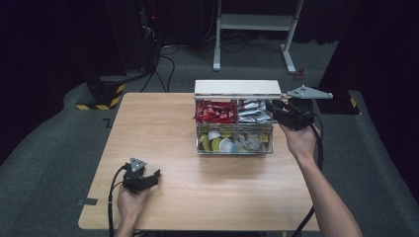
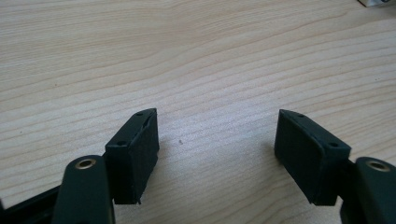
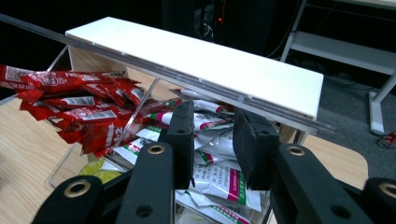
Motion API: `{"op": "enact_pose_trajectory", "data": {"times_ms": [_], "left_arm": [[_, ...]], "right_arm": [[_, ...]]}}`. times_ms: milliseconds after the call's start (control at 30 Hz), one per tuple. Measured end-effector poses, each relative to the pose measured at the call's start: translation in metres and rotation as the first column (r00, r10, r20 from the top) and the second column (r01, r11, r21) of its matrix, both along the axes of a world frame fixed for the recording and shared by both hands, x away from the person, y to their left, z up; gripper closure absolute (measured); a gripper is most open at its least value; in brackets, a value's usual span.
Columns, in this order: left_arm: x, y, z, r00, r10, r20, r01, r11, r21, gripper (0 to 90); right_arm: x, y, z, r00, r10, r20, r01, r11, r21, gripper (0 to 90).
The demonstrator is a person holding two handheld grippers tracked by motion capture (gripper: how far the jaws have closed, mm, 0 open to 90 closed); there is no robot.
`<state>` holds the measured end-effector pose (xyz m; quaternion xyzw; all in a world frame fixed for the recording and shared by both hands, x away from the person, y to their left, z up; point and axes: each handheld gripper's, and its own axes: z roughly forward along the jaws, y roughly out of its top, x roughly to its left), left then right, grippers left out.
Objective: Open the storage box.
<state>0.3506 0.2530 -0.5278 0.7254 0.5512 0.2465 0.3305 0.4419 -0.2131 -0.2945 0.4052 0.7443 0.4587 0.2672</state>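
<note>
A clear plastic box [image 1: 234,149] stands at the table's far middle with its white lid [image 1: 237,88] raised at the back. Red packets [image 1: 216,112] fill its back left compartment, white packets [image 1: 253,112] the back right, and small capsules [image 1: 220,143] the front. My right gripper [image 1: 276,112] hovers at the box's right end, over the white packets [image 3: 219,179]. Its jaws [image 3: 214,140] are drawn close together, and no packet is visibly pinched. The lid [image 3: 196,60] juts out above them, with the red packets [image 3: 79,112] to their left. My left gripper [image 1: 154,177] rests near the front left and is open over bare wood [image 2: 217,154].
The wooden table [image 1: 163,128] has bare room left of the box and along the front. A white frame [image 1: 254,22] and dark cables [image 1: 165,64] lie on the grey floor behind. A yellow-black striped base [image 1: 106,96] sits off the table's far left corner.
</note>
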Motion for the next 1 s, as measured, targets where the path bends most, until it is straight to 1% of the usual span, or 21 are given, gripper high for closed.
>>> {"op": "enact_pose_trajectory", "data": {"times_ms": [133,167,300,333,367,400,500,533,633,700,733,800,867,900,967,1000], "left_arm": [[0.001,0.001,0.002,0.9999,-0.004,-0.010,0.004,0.9998,-0.021,32.4],[0.001,0.001,0.002,1.0000,-0.009,-0.003,0.009,0.9995,-0.032,32.4],[0.001,-0.001,0.006,0.9998,-0.018,0.008,0.019,0.9987,-0.047,32.4],[0.003,-0.002,0.010,0.9998,-0.019,0.008,0.019,0.9978,-0.063,32.4],[0.003,-0.002,0.010,0.9998,-0.019,0.008,0.019,0.9978,-0.063,32.4],[0.004,-0.003,0.015,0.9996,-0.028,0.012,0.028,0.9976,-0.063,32.3],[0.007,-0.006,0.024,0.9989,-0.043,0.022,0.044,0.9962,-0.075,32.3],[0.007,-0.006,0.024,0.9989,-0.043,0.022,0.044,0.9962,-0.075,32.4],[0.009,-0.010,0.034,0.9977,-0.057,0.036,0.060,0.9926,-0.105,32.6],[0.011,-0.013,0.042,0.9960,-0.082,0.036,0.086,0.9873,-0.133,33.0],[0.011,-0.013,0.042,0.9960,-0.082,0.036,0.086,0.9873,-0.133,33.0],[0.012,-0.020,0.053,0.9929,-0.111,0.043,0.117,0.9803,-0.160,33.0],[0.014,-0.025,0.062,0.9895,-0.132,0.060,0.140,0.9767,-0.163,33.2],[0.014,-0.025,0.062,0.9895,-0.132,0.060,0.140,0.9767,-0.163,33.4],[0.015,-0.031,0.071,0.9863,-0.148,0.074,0.158,0.9730,-0.168,33.4],[0.017,-0.035,0.077,0.9837,-0.160,0.082,0.172,0.9700,-0.172,33.6]], "right_arm": [[0.001,0.000,0.001,1.0000,0.001,0.004,-0.001,1.000,0.007,68.9],[0.002,0.000,0.001,1.0000,0.001,0.004,-0.001,1.000,0.008,68.9],[0.002,0.000,0.002,1.0000,-0.001,0.003,0.001,1.000,0.010,68.8],[0.003,0.000,0.002,1.0000,-0.001,0.005,0.001,1.000,0.010,68.8],[0.003,0.000,0.003,1.0000,-0.001,0.005,0.001,1.000,0.009,68.7],[0.004,0.000,0.003,1.0000,-0.002,0.005,0.002,1.000,0.011,68.7],[0.005,0.000,0.004,1.0000,-0.003,0.006,0.003,1.000,0.020,68.6],[0.005,0.000,0.004,1.0000,-0.003,0.006,0.003,1.000,0.020,68.6],[0.006,0.000,0.004,1.0000,-0.003,0.005,0.003,1.000,0.022,68.5],[0.006,0.000,0.004,1.0000,-0.003,0.004,0.003,1.000,0.022,68.4],[0.006,0.000,0.004,1.0000,-0.003,0.004,0.003,1.000,0.022,68.4],[0.007,0.000,0.004,1.0000,-0.003,0.004,0.003,1.000,0.022,68.3],[0.007,-0.001,0.004,1.0000,-0.001,0.003,0.001,1.000,0.023,68.4],[0.008,-0.001,0.004,1.0000,-0.001,0.002,0.001,1.000,0.022,68.4],[0.008,-0.001,0.003,1.0000,-0.002,0.002,0.002,1.000,0.021,68.4],[0.008,-0.001,0.003,1.0000,-0.004,-0.003,0.004,1.000,0.026,68.4]]}}
